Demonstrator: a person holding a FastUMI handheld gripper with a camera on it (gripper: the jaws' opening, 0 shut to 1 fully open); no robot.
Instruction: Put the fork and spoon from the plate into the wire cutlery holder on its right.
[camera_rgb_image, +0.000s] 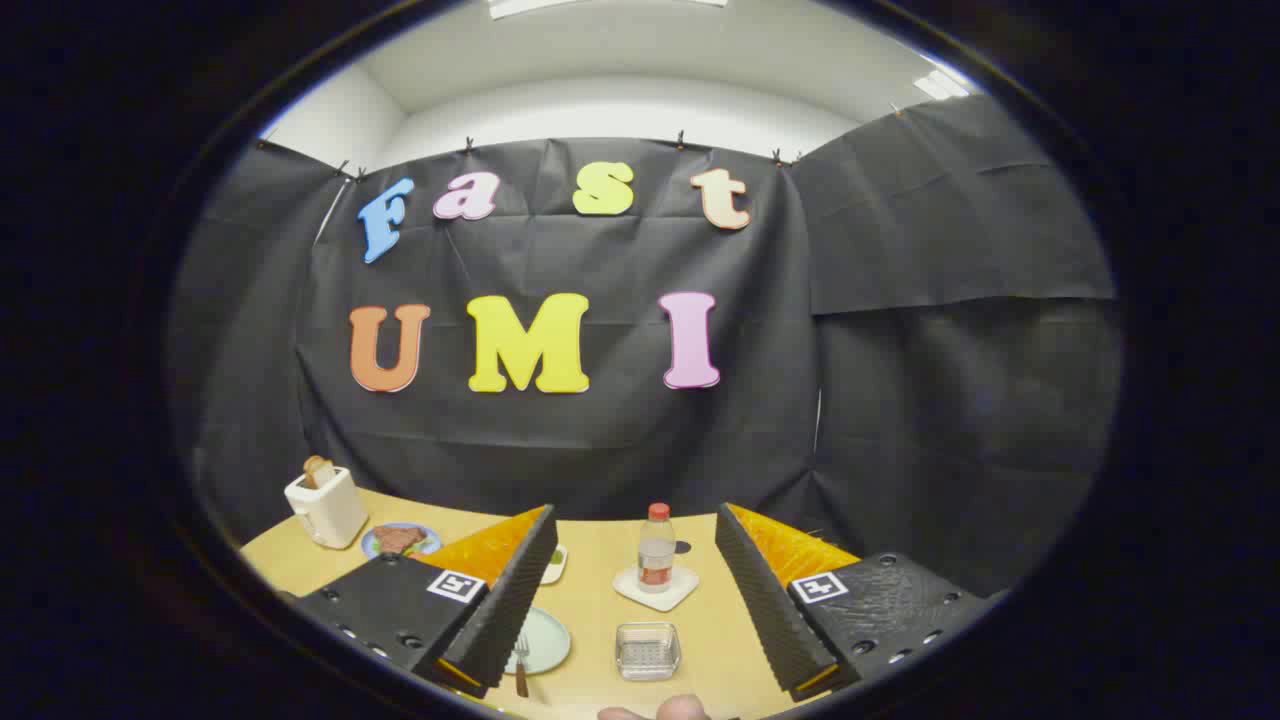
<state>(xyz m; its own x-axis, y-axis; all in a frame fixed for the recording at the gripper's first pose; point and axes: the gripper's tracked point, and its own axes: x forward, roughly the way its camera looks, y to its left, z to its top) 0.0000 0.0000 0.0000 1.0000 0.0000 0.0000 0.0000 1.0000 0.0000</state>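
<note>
My gripper hangs above the table, its two black ribbed fingers wide apart with nothing between them: open. Below, a pale green plate lies partly hidden behind the left finger. A fork with a brown handle rests across the plate's near edge. To the plate's right, between the fingers, stands the small square wire cutlery holder. The spoon is hidden from me.
A bottle with a red cap stands on a white coaster beyond the holder. A white toaster and a blue plate of food sit far left. A person's fingertips show at the table's near edge.
</note>
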